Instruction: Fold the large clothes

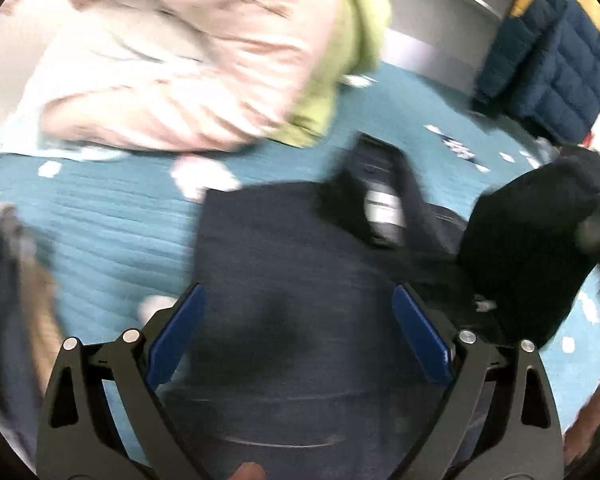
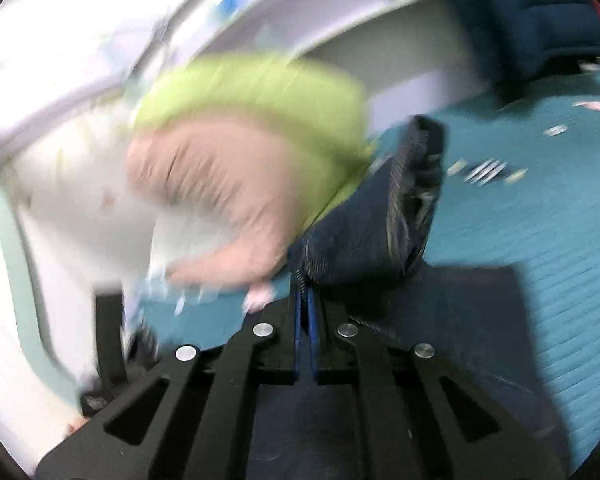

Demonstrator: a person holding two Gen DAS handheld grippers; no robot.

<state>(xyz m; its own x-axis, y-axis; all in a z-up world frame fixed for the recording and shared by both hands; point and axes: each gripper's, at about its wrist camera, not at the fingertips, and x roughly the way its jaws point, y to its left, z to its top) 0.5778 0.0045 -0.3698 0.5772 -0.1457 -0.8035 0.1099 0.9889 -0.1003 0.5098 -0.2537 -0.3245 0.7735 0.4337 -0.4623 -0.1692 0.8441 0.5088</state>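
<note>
While the left gripper [image 1: 298, 308] hangs wide open over the dark navy garment [image 1: 284, 248], the right gripper [image 2: 305, 294] pinches a lifted fold of it.

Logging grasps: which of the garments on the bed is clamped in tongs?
The dark navy garment, pinched by the right tongs; pink and green ones lie untouched.

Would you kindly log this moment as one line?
left tongs: open above navy garment | right tongs: shut on navy garment fold | surface: teal bedspread

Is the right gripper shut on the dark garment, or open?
Shut: the right gripper has its blue pads pressed together, pinching a lifted edge of the dark navy garment.
</note>
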